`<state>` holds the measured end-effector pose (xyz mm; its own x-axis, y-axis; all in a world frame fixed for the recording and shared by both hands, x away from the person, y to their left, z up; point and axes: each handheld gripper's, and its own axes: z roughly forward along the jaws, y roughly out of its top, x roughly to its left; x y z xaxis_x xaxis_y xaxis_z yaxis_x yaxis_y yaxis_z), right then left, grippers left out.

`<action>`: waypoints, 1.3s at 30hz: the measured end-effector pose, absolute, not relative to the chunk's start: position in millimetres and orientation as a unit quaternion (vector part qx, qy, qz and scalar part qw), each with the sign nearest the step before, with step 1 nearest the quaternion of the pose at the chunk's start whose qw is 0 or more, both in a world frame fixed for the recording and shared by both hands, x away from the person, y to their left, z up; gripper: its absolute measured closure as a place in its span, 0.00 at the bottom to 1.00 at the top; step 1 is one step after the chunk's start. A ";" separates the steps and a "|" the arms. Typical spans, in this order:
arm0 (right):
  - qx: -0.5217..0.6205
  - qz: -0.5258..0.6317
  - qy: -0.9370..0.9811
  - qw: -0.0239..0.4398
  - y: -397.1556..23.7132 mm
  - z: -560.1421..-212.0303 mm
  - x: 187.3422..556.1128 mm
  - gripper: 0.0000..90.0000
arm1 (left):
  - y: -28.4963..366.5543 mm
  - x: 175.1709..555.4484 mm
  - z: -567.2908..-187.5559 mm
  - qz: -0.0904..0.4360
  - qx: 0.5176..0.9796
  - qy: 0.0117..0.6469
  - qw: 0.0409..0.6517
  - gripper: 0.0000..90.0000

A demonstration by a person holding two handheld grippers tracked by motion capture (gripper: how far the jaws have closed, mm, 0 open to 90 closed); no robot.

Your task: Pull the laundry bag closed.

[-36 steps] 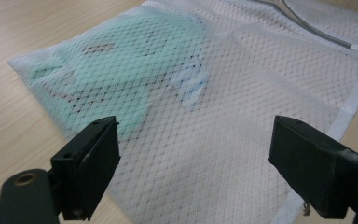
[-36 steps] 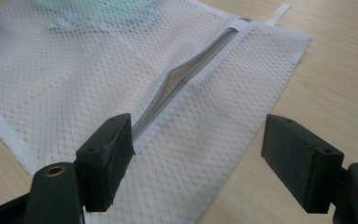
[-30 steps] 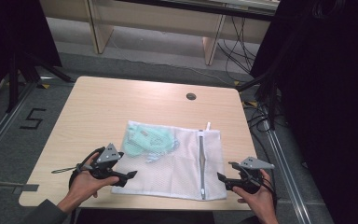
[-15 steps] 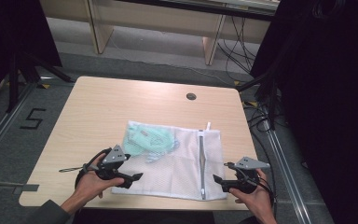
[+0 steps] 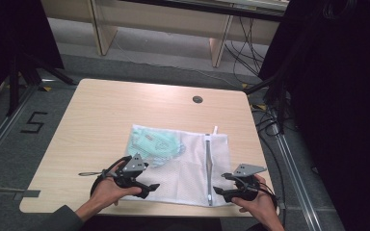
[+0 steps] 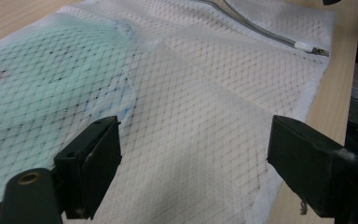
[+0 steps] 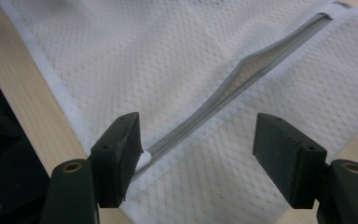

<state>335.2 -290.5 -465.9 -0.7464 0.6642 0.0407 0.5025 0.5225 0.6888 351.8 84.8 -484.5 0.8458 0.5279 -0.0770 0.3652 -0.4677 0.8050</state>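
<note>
A white mesh laundry bag [image 5: 185, 168] lies flat on the table, with a mint-green garment [image 5: 155, 143] inside its far left part. A grey zipper [image 5: 207, 168] runs along the bag's right side. My left gripper [image 5: 150, 188] stands open over the bag's near left corner; in the left gripper view its jaws [image 6: 193, 163] straddle mesh beside the green garment [image 6: 42, 93]. My right gripper [image 5: 220, 191] is at the zipper's near end. Its jaws [image 7: 198, 149] have just been closing but still stand wide, with the zipper [image 7: 223, 102] and mesh between them and the left pad [image 7: 121, 149] near the zipper's end.
The wooden table [image 5: 111, 110] has a round cable hole [image 5: 197, 99] at the far right. The bag's near hem lies close to the table's front edge. Dark stands and cables crowd the floor to the right, and a taped "5" [image 5: 33, 124] marks the floor at the left.
My left gripper has moved right, from the bare table onto the bag's near left corner. The right hand has stayed almost where it was at the zipper's near end.
</note>
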 end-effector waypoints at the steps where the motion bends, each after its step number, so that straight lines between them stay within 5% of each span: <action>1: 0.331 0.354 0.867 0.114 -289.0 -467.6 335.3 0.37 | 84.8 351.8 -484.5 0.092 0.852 0.262 0.444 0.19; 12: 0.287 0.331 0.896 0.070 -271.1 -479.8 336.2 0.37 | 65.9 352.2 -488.1 0.091 0.867 0.235 0.430 0.20; 39: 0.244 0.287 0.926 0.011 -255.8 -490.4 338.9 0.58 | 57.8 351.6 -488.2 0.077 0.864 0.233 0.440 0.20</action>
